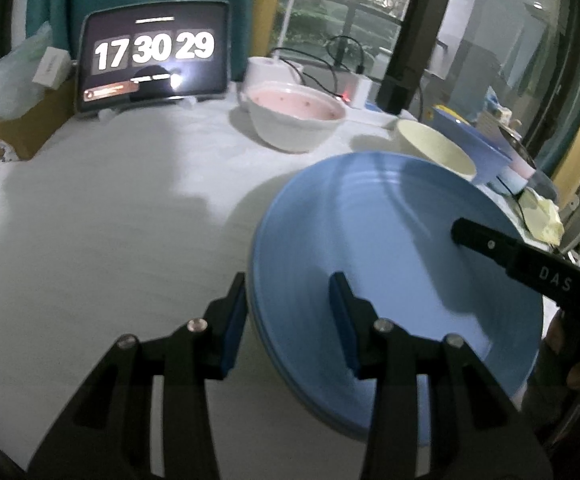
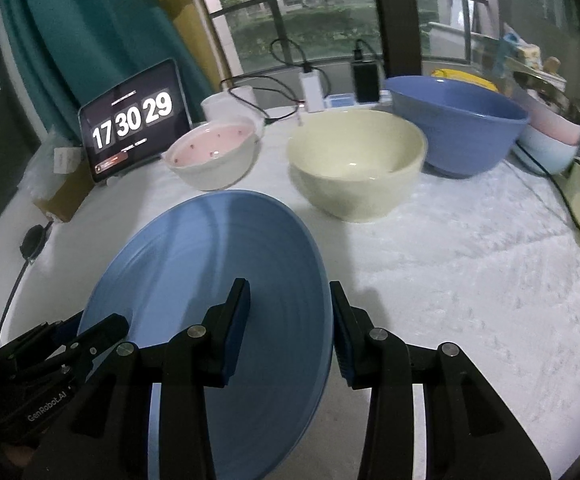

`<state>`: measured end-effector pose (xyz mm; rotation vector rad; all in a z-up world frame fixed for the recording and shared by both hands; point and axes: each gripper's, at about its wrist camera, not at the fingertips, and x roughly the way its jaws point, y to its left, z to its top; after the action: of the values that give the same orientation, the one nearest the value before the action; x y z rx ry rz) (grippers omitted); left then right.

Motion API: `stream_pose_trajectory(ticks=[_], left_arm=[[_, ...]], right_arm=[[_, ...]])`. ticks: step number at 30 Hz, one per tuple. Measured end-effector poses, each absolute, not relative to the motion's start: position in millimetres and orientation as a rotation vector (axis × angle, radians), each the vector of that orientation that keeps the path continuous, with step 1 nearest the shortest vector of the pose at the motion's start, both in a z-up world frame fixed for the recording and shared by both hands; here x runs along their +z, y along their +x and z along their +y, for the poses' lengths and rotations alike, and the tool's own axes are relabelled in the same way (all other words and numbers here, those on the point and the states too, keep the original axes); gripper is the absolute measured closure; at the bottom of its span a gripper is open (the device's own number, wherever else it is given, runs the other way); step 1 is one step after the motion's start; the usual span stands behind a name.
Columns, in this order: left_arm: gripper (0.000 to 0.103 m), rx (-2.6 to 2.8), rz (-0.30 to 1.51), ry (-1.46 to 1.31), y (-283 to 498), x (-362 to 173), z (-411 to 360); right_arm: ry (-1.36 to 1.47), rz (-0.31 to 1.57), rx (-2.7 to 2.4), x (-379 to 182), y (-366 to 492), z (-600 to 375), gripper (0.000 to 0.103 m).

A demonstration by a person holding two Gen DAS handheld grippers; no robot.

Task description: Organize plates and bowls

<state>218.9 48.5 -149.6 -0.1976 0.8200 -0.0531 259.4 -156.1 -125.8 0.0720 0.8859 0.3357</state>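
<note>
**Blue plate held from both sides above the bench**

Gripped at its left rim by the left claw (image 1: 288, 322) and at its right rim by the right claw (image 2: 290, 330): one blue plate (image 2: 218, 280), tilted, over the white-covered bench (image 2: 470, 280). In each wrist view, one blue pad above the plate face and the other pad outside the rim, so closed on the rim from both sides (possibly two plates stacked, since a second edge seems to show below the first in the left view, but too blurred to say).

Behind the plate, standing on the bench: a white bowl with pink inside (image 2: 214, 156) on the left, a cream bowl (image 2: 356, 164) in the middle, a large dark blue bowl (image 2: 458, 124) on the right, near one another. Further right, pink and pale blue bowls stacked (image 2: 554, 140). At the back left, a tablet with a clock display (image 2: 134, 120), propped upright, beside a cardboard box (image 2: 64, 196). Cables and chargers (image 2: 314, 88) near the window.
</note>
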Motion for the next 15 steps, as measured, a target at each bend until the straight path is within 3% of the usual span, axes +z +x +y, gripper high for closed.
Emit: stream_pose_trajectory(ticks=[15], left_arm=[[0.061, 0.037, 0.819, -0.219, 233.7, -159.8, 101.1]], right_arm=[[0.053, 0.918, 0.404, -142.3, 284.0, -96.0, 0.062]])
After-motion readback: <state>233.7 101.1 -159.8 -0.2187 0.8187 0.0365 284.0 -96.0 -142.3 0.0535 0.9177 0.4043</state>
